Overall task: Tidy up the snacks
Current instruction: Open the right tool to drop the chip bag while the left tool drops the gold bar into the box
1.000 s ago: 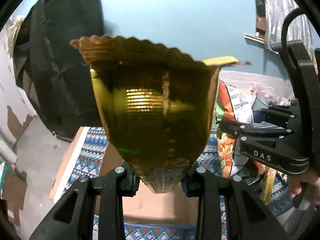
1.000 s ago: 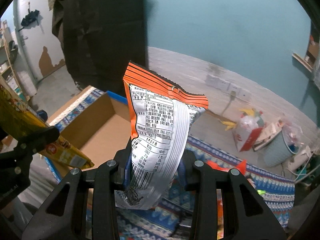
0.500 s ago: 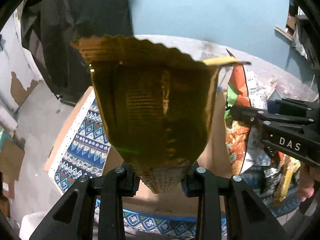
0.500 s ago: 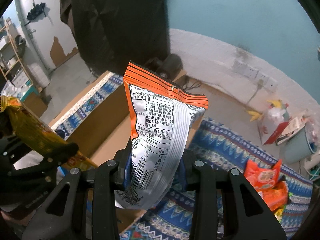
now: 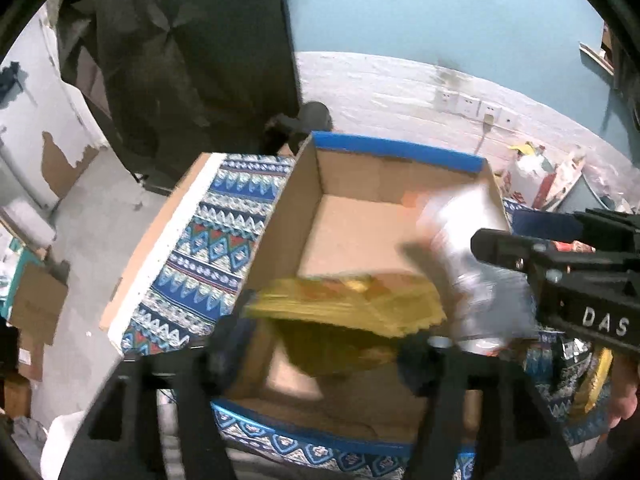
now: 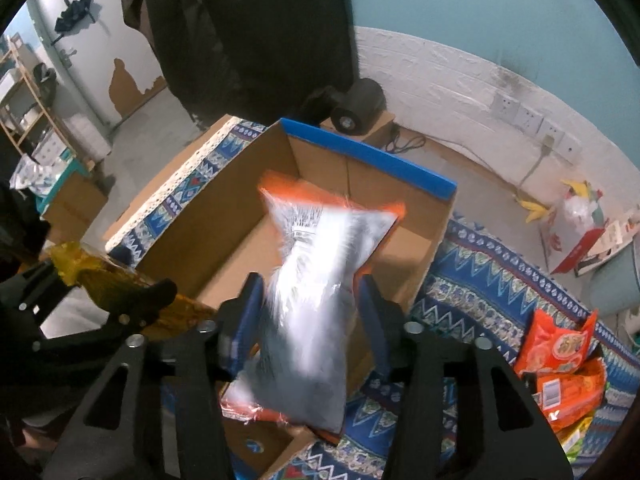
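Note:
An open cardboard box [image 5: 360, 172] with a blue-taped rim lies below both grippers. My left gripper [image 5: 320, 350] is over its near end, jaws opening. The yellow snack bag [image 5: 348, 304] is blurred, lying flat between the spread fingers with no pad pressing on it. My right gripper [image 6: 310, 300] is over the box's right side, jaws opening too. The silver and orange snack bag [image 6: 316, 264] is blurred between its blue pads, tipping forward into the box [image 6: 360, 152]. In the right wrist view the yellow bag [image 6: 100, 276] shows at the left.
The box rests on a blue patterned cloth [image 6: 480, 280]. Several orange snack packs [image 6: 560, 352] lie on it at the right. A black sheet [image 5: 192, 60] hangs behind the box, beside a black cylinder [image 6: 360, 104]. A person's hand [image 5: 624, 392] holds the right gripper.
Both grippers have sunk over the box and tipped downward. Their jaws, shut on the bags before, have spread. Both bags have come loose and are dropping toward the box.

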{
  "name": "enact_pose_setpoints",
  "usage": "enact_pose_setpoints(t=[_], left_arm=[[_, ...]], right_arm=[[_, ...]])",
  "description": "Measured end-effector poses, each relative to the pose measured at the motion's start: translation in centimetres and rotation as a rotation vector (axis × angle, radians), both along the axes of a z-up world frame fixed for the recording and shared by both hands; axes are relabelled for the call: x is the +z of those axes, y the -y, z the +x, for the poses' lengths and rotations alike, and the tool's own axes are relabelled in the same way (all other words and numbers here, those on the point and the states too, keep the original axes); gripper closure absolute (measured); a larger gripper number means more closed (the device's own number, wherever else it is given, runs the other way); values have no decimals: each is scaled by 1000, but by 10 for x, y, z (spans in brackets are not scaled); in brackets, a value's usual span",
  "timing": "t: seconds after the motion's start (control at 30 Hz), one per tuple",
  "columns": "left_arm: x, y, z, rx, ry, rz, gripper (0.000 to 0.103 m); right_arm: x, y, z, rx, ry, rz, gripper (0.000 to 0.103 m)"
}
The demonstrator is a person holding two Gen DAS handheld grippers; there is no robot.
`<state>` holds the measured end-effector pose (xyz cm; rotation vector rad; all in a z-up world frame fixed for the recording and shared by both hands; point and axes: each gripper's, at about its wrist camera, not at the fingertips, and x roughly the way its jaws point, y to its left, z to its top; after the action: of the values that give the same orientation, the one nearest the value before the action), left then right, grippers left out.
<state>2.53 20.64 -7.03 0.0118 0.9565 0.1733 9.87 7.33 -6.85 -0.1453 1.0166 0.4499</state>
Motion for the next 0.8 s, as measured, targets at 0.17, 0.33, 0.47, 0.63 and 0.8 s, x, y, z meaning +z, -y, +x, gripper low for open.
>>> enact_pose_setpoints(t=[0.17, 0.33, 0.47, 0.63, 0.8], left_arm=[[3, 0, 0, 8, 7, 11, 26], [7, 9, -2, -5, 17, 25, 22], [13, 21, -5, -27, 37, 25, 22], [14, 36, -4, -56, 40, 61, 18], [11, 48, -3, -80, 9, 45, 17]], right_arm=[[7, 4, -1, -10, 33, -6, 36], [16, 20, -3, -41, 57, -19, 29], [24, 36, -7, -57, 81, -31, 25], [28, 61, -16, -73, 104, -64, 22], [27, 86, -26, -89, 92, -78, 22]])
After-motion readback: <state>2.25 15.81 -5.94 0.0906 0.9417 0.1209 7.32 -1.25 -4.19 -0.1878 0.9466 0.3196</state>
